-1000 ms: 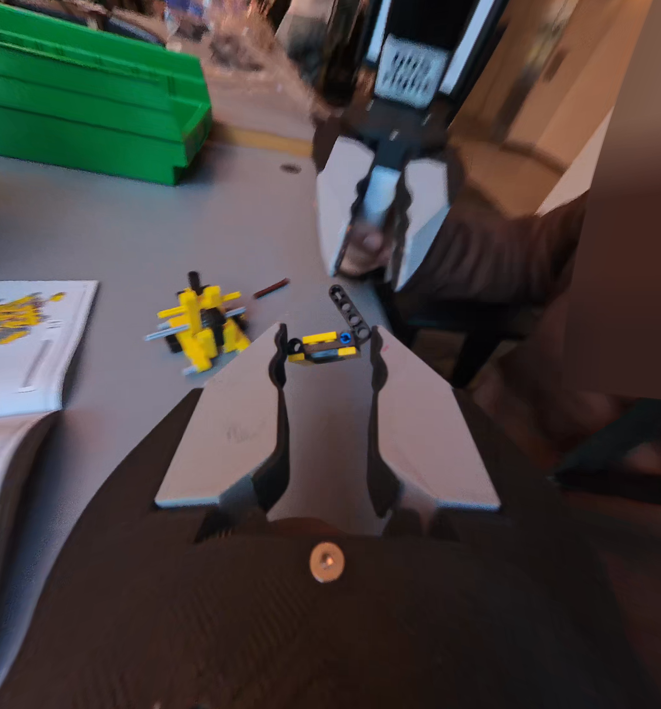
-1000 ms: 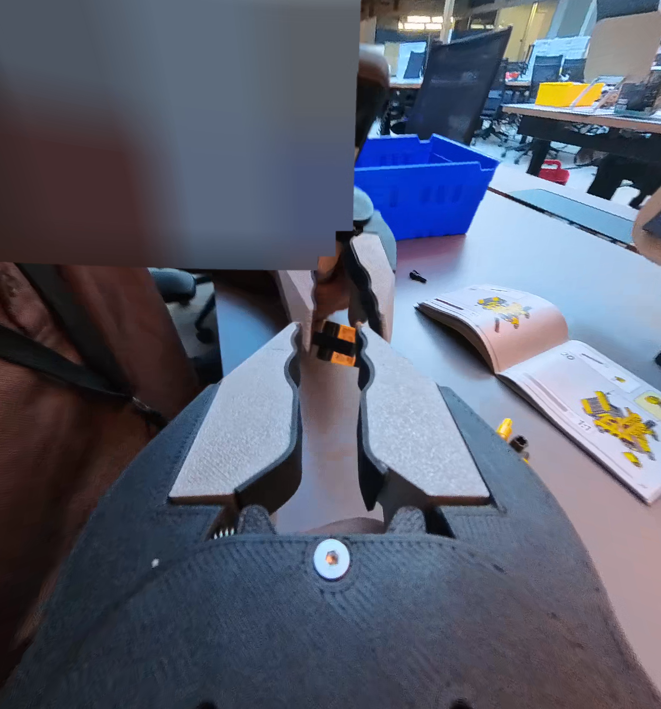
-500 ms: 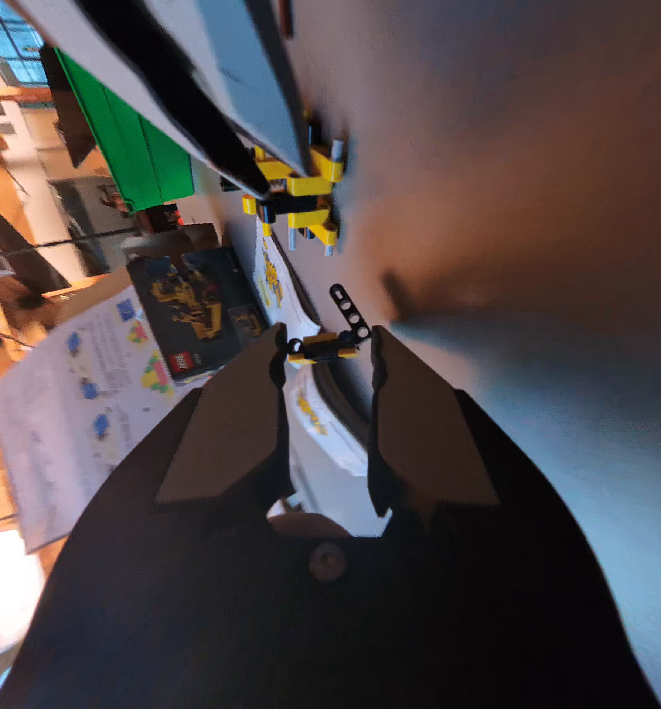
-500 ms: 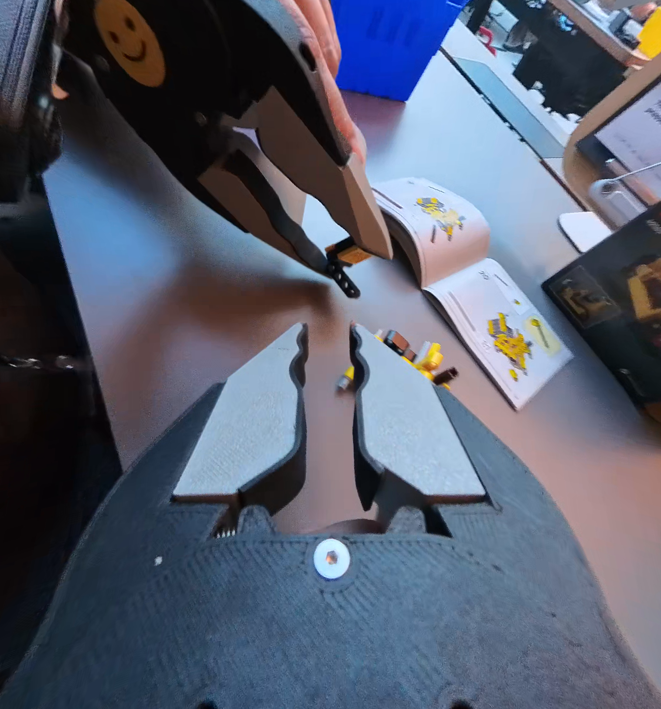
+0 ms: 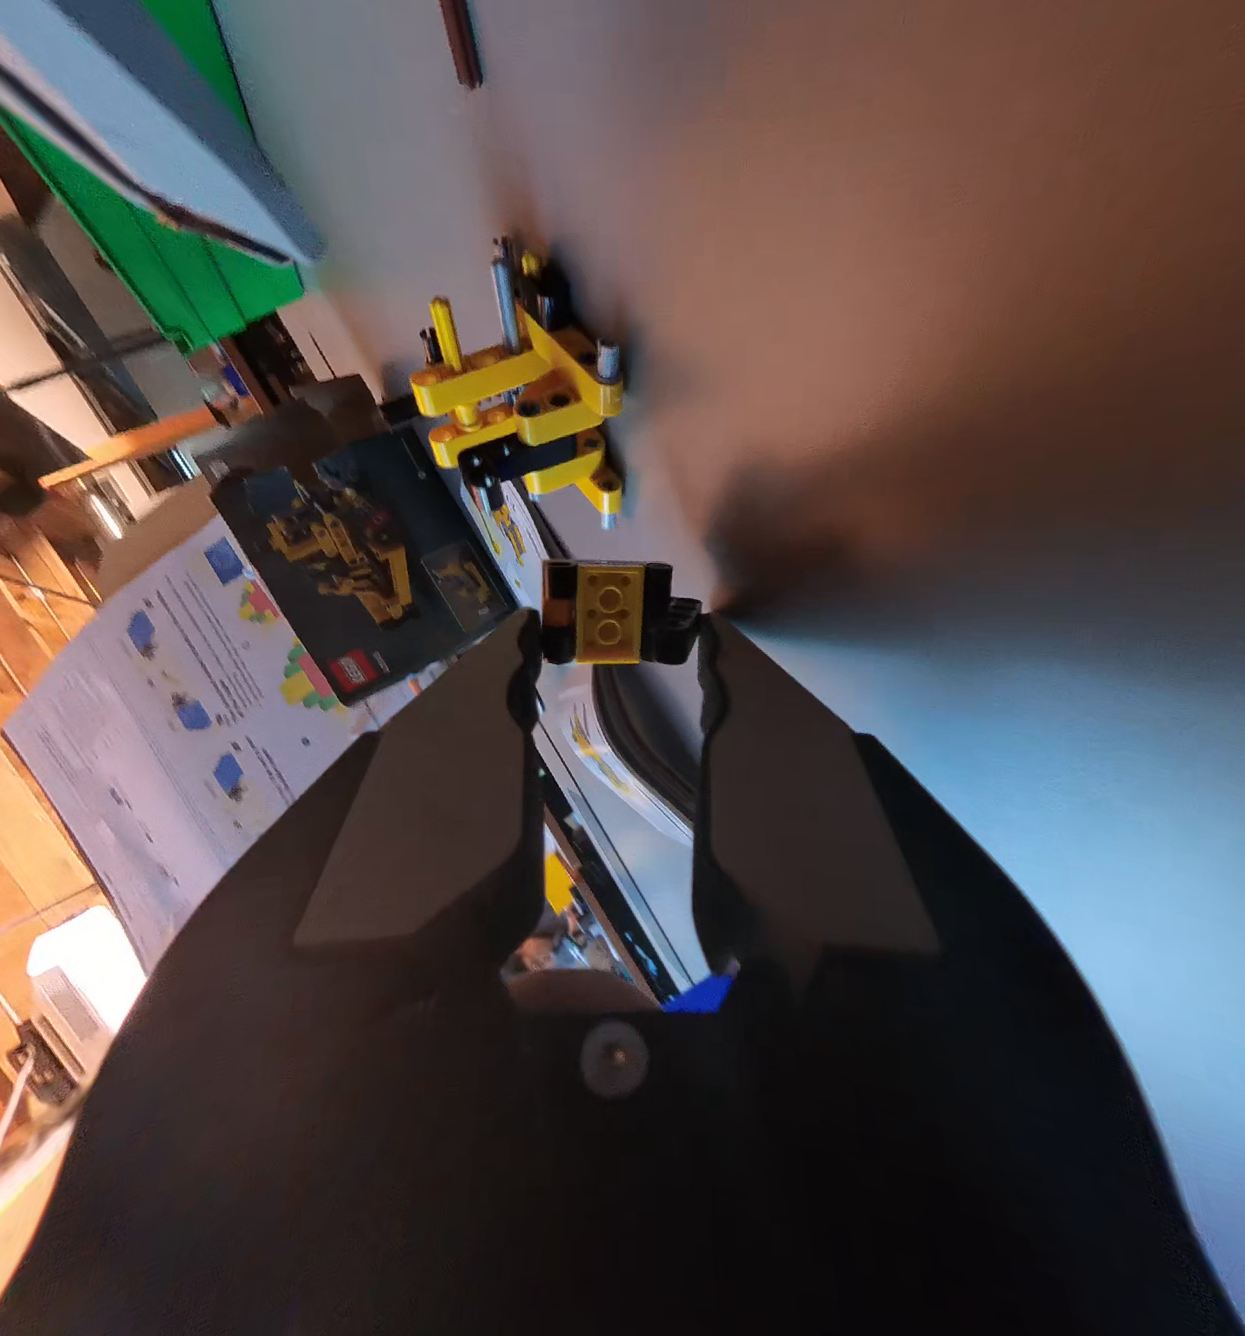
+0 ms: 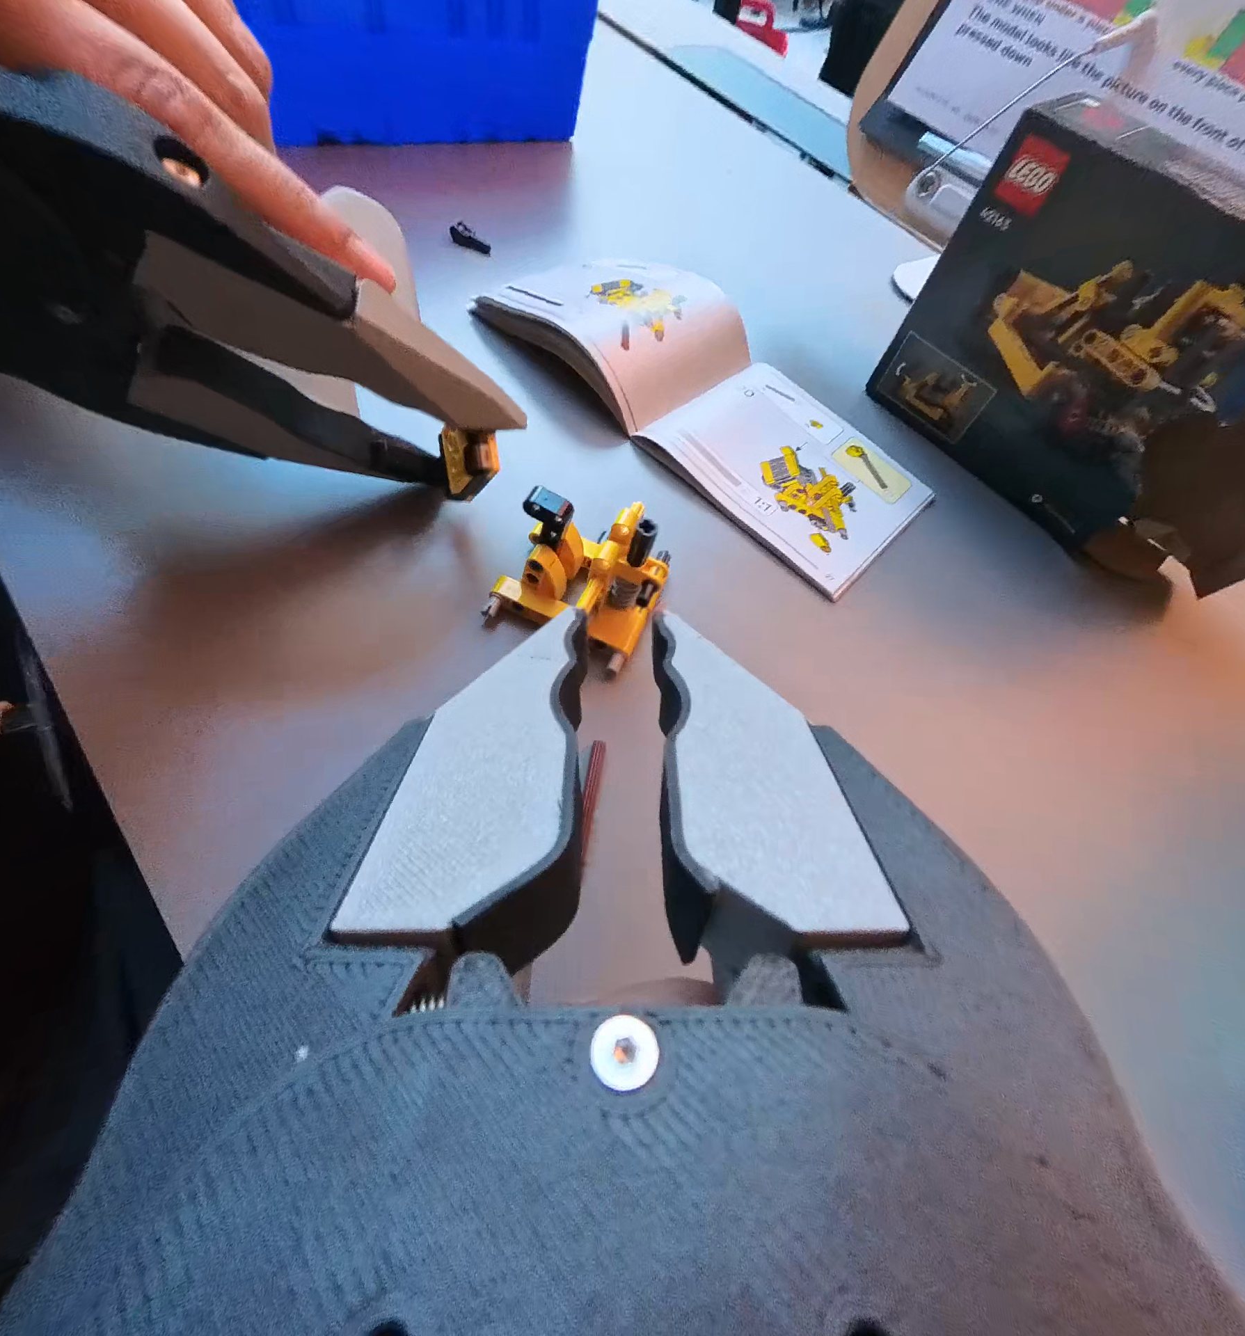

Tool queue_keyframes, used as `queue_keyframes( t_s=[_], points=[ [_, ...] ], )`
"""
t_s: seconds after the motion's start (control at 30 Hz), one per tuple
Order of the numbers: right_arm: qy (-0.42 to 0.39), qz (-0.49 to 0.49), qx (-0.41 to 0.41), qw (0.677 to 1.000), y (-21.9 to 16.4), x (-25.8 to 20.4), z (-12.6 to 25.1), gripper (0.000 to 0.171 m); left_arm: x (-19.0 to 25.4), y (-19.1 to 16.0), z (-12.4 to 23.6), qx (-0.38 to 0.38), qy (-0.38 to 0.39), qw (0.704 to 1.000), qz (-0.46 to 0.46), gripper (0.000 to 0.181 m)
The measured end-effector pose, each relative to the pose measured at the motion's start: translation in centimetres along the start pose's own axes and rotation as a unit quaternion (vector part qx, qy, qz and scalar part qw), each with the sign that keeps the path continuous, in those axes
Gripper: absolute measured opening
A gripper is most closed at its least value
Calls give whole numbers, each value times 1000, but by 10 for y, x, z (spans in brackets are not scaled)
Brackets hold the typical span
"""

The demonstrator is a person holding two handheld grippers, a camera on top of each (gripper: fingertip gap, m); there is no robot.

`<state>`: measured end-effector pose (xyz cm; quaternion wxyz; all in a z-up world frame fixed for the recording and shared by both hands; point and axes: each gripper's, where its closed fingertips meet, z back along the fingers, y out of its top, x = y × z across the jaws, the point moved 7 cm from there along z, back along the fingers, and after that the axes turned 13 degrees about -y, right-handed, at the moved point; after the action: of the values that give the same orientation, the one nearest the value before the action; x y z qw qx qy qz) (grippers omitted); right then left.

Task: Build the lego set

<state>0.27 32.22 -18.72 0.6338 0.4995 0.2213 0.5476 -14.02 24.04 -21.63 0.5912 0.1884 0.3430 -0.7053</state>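
My left gripper point(image 5: 612, 629) is shut on a small yellow and black sub-assembly point(image 5: 608, 614) and holds it rolled on its side, just above the table. It also shows in the right wrist view point(image 6: 471, 463), left of the larger yellow assembly point(image 6: 590, 571). That larger assembly point(image 5: 525, 412) lies on the grey table point(image 6: 894, 723). My right gripper point(image 6: 617, 625) is open and empty, its tips just short of the larger assembly. A thin brown axle point(image 6: 594, 781) lies on the table under its fingers.
An open instruction booklet point(image 6: 706, 405) lies beyond the assembly, with the dark set box point(image 6: 1111, 361) standing to its right. A blue bin point(image 6: 417, 65) and a small black piece point(image 6: 469, 237) are at the back. A green bin point(image 5: 171, 238) stands on the far side.
My right gripper has let go of the small sub-assembly and moved over the larger assembly. My left gripper has rolled over and carried the sub-assembly down toward the table.
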Motion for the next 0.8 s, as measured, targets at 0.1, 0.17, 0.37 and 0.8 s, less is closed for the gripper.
queue_keyframes(
  t_s=[0.1, 0.17, 0.37, 0.8],
  points=[
    [18, 9, -1, 1000, 2, -11, 0, 15, 3, -5, 1, -9, 0, 998, 62, 41],
    [53, -9, 1, 999, 8, -25, 0, 15, 2, -8, 2, 4, 6, 993, 122, 40],
    [62, -48, 23, 997, 37, -70, -13, 29, 0, -5, 20, 92, 77, 967, 223, 41],
    [-4, 29, 10, 1000, 42, -103, -37, 25, 14, -4, 19, 89, 45, 964, 248, 41]
  ],
)
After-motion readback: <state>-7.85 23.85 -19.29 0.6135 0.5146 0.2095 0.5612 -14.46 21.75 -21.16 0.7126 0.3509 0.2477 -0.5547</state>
